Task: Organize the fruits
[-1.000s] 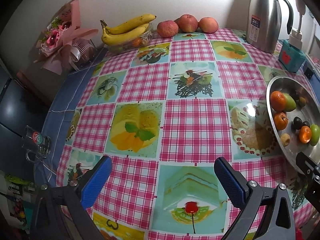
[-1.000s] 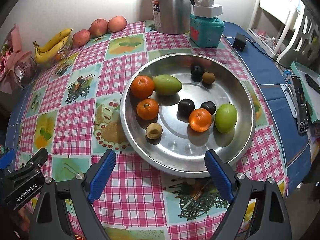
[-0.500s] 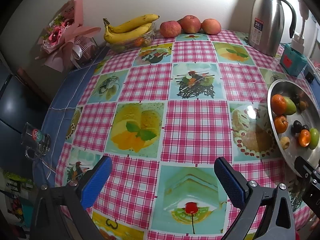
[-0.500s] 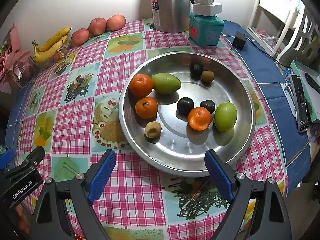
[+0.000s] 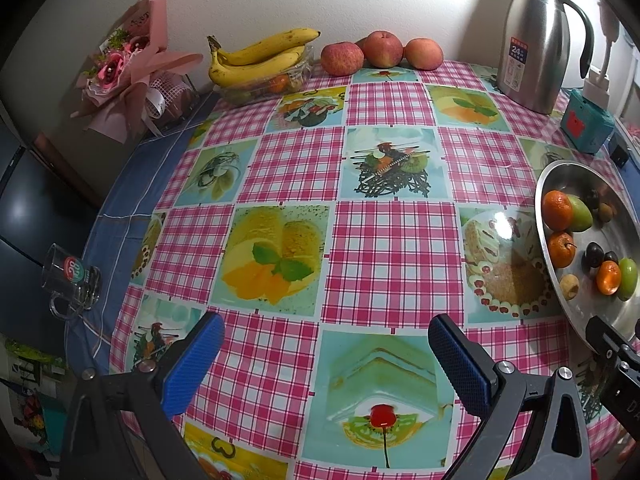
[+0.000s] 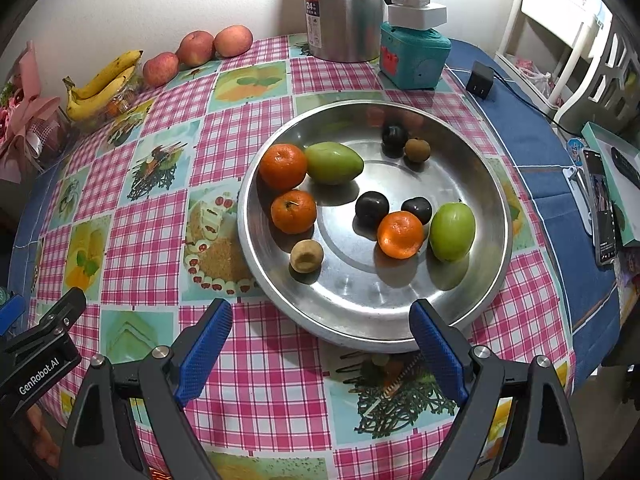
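Note:
A round steel tray (image 6: 492, 264) sits on the checked tablecloth and holds three oranges (image 6: 283, 166), two green mangoes (image 6: 334, 162), dark plums (image 6: 372, 209) and small brown fruits (image 6: 306, 256). My right gripper (image 6: 320, 344) is open and empty, just in front of the tray's near rim. My left gripper (image 5: 326, 356) is open and empty over bare cloth; the tray (image 5: 548, 184) is at its right. Bananas (image 5: 260, 58) on a clear bowl and three apples (image 5: 382, 48) stand at the far edge by the wall.
A steel thermos jug (image 6: 344, 8) and a teal box (image 6: 414, 58) stand behind the tray. A pink flower bouquet (image 5: 128, 68) is at the far left, a glass mug (image 5: 72, 280) at the table's left edge. A phone (image 6: 600, 208) and charger (image 6: 480, 84) lie right.
Both grippers have drifted slightly back and up, so the views show a little more of the table. Jaws stay open. No fruit has moved.

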Available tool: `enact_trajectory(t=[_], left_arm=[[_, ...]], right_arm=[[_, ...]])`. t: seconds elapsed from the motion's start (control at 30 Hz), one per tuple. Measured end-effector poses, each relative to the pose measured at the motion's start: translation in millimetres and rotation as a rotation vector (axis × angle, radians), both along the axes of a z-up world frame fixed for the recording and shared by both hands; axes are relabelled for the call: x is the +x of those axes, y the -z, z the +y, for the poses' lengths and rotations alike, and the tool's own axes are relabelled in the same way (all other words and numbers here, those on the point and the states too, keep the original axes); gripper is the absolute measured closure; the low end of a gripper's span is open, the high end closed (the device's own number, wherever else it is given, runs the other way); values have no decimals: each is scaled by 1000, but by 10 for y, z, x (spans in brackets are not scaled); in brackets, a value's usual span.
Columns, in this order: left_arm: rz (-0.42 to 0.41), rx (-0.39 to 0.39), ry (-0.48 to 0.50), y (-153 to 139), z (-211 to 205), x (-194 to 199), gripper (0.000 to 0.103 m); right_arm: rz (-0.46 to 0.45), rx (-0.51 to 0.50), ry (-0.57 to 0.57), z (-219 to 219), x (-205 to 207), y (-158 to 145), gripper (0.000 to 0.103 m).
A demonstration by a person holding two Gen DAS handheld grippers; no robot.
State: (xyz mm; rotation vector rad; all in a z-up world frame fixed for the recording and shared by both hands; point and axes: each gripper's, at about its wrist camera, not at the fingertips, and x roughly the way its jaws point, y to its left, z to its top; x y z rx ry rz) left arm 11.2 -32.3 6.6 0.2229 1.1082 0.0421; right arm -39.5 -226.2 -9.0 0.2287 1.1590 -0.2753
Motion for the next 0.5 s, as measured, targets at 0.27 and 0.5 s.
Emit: enact_trajectory(t=[0.27,0.5], left_arm=[[-3,-3,-3,-8,3,0,0],[-3,-3,-3,-11,5,3,0]], right_arm=[[8,-1,-2,0,2,15,13],[11,-2,-3,0,7,17,12]])
